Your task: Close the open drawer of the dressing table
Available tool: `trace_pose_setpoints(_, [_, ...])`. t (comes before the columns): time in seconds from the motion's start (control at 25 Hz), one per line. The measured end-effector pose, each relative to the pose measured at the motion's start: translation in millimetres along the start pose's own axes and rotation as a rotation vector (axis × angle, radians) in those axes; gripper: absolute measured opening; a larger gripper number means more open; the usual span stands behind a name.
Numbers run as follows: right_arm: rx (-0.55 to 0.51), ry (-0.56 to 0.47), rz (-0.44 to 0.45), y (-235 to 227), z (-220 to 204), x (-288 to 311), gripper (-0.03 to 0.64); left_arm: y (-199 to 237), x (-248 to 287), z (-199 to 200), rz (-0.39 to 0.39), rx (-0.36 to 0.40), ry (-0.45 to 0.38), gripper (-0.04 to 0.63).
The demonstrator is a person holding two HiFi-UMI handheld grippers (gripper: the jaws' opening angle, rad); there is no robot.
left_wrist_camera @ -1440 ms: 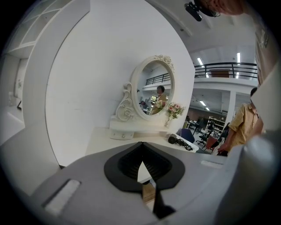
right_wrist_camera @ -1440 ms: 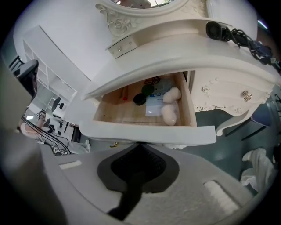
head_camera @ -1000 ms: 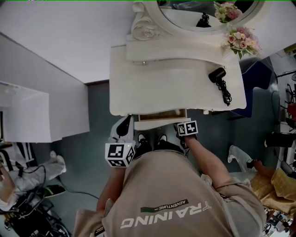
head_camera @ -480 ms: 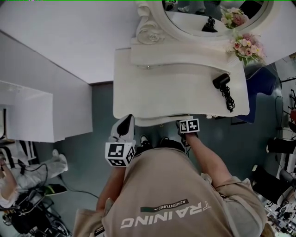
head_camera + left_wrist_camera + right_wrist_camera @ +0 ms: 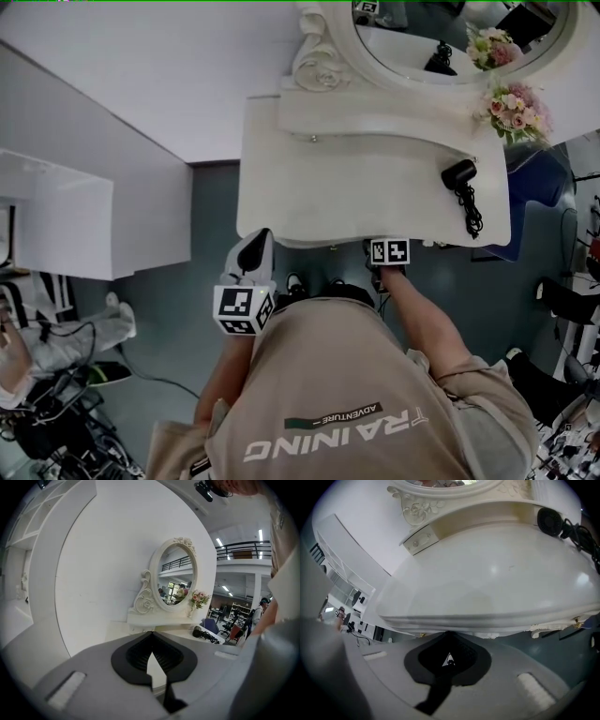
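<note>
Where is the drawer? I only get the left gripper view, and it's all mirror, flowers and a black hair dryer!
Observer: In the head view nothing sticks out from the front of the dressing table, so the drawer looks shut.
Operator: What's my other gripper doing?
Observer: The right gripper has its jaws together, with the tips right up under the tabletop's front lip.
Operator: And where's my left one from above?
Observer: The left gripper is at the table's front left corner, near the edge.
</note>
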State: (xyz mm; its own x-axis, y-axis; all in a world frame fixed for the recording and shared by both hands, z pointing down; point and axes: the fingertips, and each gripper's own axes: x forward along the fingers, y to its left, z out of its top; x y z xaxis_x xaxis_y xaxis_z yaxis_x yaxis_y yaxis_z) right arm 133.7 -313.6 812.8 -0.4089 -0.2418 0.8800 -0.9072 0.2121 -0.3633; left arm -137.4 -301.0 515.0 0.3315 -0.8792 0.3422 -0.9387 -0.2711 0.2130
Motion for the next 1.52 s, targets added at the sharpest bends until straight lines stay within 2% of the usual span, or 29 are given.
trace_pose_setpoints(0.56, [-0.011, -0.094, 0.04, -4.6, 16.6, 6.8, 0.003, 14.7, -10.4, 3.4, 0.025, 0.019, 0.013, 0.017])
trace_pose_setpoints(0.68, [-0.062, -0.111, 0.009, -6.9, 18.4, 6.7, 0.002, 16.0, -12.2, 0.0, 0.019, 0.022, 0.027, 0.017])
trace_pose_setpoints(0.8, [-0.059, -0.124, -0.03, -11.7, 14.2, -0.7, 0.003, 9.0, -16.4, -2.3, 0.0, 0.024, 0.033, 0.017])
trace_pose_setpoints(0.96, [-0.043, -0.138, 0.038, 4.2, 7.1, -17.0, 0.002, 1.3, -11.6, -1.7, -0.036, 0.036, 0.024, 0.017])
trace_pose_setpoints(1.08, [-0.148, -0.181, 0.177, 36.4, 5.1, -43.3, 0.002, -8.9, -5.8, 0.1, -0.068, 0.045, 0.017, 0.017])
trace_pose_setpoints(1.16, [-0.254, -0.208, 0.226, 55.7, 4.2, -66.0, 0.003, -18.5, -3.6, 3.1, -0.094, 0.056, 0.008, 0.017])
trace_pose_setpoints(1.32, [-0.394, -0.289, 0.197, 81.2, 13.4, -108.8, 0.003, -34.2, -2.6, 11.7, -0.126, 0.089, -0.016, 0.017])
trace_pose_setpoints(1.52, [-0.445, -0.486, 0.127, 106.8, 39.7, -171.1, 0.003, -53.6, -12.7, 18.2, -0.142, 0.122, -0.03, 0.017])
